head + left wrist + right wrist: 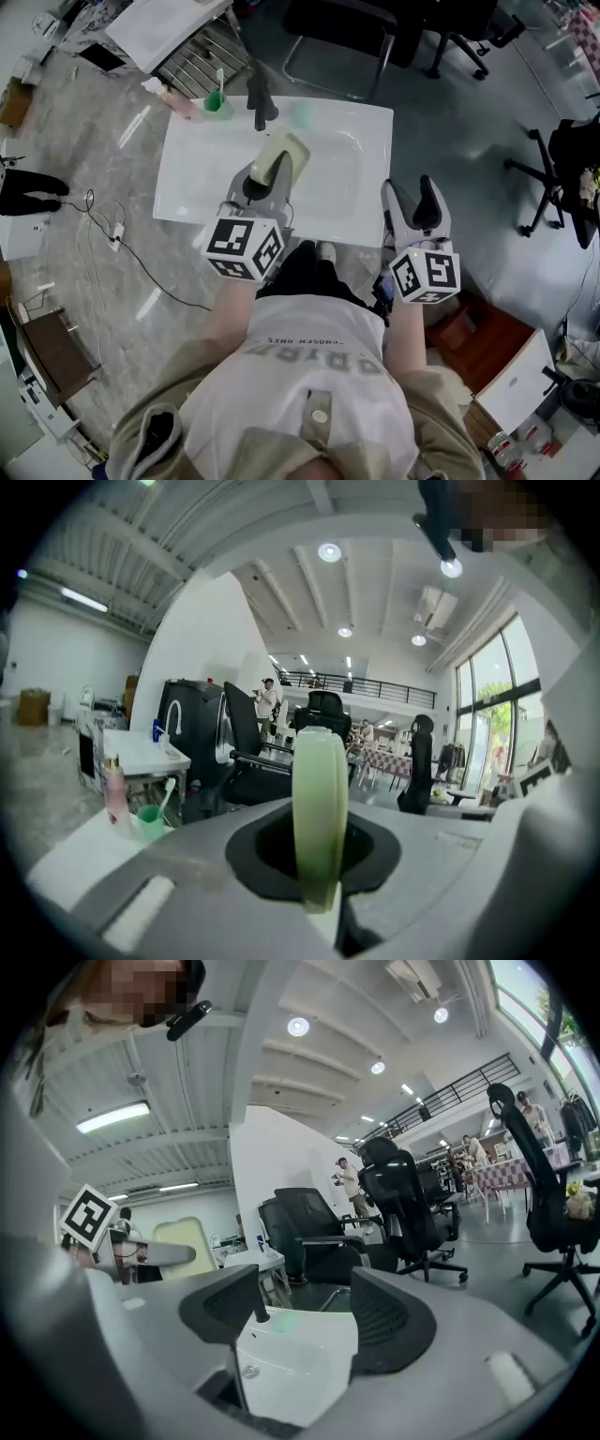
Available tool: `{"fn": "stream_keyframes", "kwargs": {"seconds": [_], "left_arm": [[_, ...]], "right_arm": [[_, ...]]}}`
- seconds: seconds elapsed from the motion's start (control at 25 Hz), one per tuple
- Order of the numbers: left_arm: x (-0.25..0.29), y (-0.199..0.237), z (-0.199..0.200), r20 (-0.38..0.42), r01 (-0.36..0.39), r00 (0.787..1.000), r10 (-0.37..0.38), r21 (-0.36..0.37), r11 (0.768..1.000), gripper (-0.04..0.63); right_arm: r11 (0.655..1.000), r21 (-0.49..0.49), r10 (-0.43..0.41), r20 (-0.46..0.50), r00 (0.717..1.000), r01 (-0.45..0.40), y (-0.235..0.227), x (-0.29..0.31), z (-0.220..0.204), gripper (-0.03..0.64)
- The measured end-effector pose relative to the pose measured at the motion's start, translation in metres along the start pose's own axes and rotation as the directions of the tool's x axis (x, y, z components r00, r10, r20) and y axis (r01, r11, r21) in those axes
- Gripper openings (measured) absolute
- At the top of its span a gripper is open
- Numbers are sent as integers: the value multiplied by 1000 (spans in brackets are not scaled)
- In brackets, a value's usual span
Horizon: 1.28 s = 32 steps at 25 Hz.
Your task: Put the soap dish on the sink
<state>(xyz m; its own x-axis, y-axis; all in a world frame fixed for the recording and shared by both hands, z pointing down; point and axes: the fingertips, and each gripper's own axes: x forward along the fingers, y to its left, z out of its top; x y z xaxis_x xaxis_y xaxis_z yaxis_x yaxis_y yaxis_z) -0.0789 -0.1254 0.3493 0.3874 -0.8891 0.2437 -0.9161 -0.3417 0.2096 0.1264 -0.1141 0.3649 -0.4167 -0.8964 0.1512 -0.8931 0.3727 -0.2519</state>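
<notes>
The pale green soap dish (pixel 284 153) stands on edge, clamped in the left gripper (pixel 267 180), over the basin of the white rectangular sink (pixel 187 178).

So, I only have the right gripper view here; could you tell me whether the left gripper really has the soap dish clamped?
Observer: Yes. In the left gripper view the left gripper has its jaws shut on the pale green soap dish, which stands on edge between them.
Operator: Thank you. Where is it relative to the sink?
Observer: In the head view it is over the basin of the white sink, just in front of the dark faucet. I cannot tell whether it touches the basin.
Operator: Is anything standing on the sink?
Observer: A green cup with a toothbrush stands at its back left corner.
</notes>
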Motion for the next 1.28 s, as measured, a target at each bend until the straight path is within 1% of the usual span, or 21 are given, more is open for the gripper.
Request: {"fn": "stream_keyframes", "kwargs": {"seconds": [0.08,0.12,0.2,0.28,0.36,0.52,0.6,0.72,0.8,0.88,0.92,1.0,1.12,1.2,1.28], "left_arm": [[7,-4,-5,4,43,999,-43,-109,993,18],[11,-6,-8,8,65,998,-64,-165,984,18],[16,-10,-14,21,105,994,-103,-268,958,18],[20,-15,-18,37,139,990,-135,-348,927,18],[23,-19,-22,49,165,986,-159,-398,902,18],[28,-25,-30,61,201,979,-195,-462,864,18],[29,-27,-34,68,218,975,-213,-506,835,18],[31,-32,-37,90,249,966,-242,-581,775,18],[32,-34,-38,108,266,961,-256,-624,734,18],[32,-34,-40,120,276,957,-266,-663,696,18],[32,-33,-41,123,279,955,-270,-681,677,18],[33,-31,-44,129,282,953,-275,-714,641,18],[34,-30,-48,138,286,949,-282,-751,594,18],[34,-30,-51,138,286,948,-288,-769,572,18],[35,-30,-55,126,276,948,-292,-781,561,18]], "right_arm": [[998,55,28,-9,1000,-27,7,7,-5,296],[995,92,45,-10,999,-44,10,11,-8,295],[981,171,90,-15,996,-86,17,19,-15,296],[956,261,147,-25,989,-136,25,27,-23,295],[916,358,205,-28,978,-182,31,34,-31,295],[810,536,291,-16,957,-237,40,43,-44,295],[742,612,342,5,940,-274,47,48,-47,295],[621,695,438,74,896,-361,60,53,-47,295],[548,740,481,103,871,-390,67,54,-49,295],[491,777,506,113,855,-394,71,54,-54,293],[471,789,514,117,850,-393,73,54,-57,284],[444,805,525,122,842,-393,76,54,-61,259],[411,823,539,128,833,-392,80,54,-66,230],[403,829,546,122,829,-388,83,53,-69,213],[406,830,553,109,826,-382,85,54,-73,190]]}}
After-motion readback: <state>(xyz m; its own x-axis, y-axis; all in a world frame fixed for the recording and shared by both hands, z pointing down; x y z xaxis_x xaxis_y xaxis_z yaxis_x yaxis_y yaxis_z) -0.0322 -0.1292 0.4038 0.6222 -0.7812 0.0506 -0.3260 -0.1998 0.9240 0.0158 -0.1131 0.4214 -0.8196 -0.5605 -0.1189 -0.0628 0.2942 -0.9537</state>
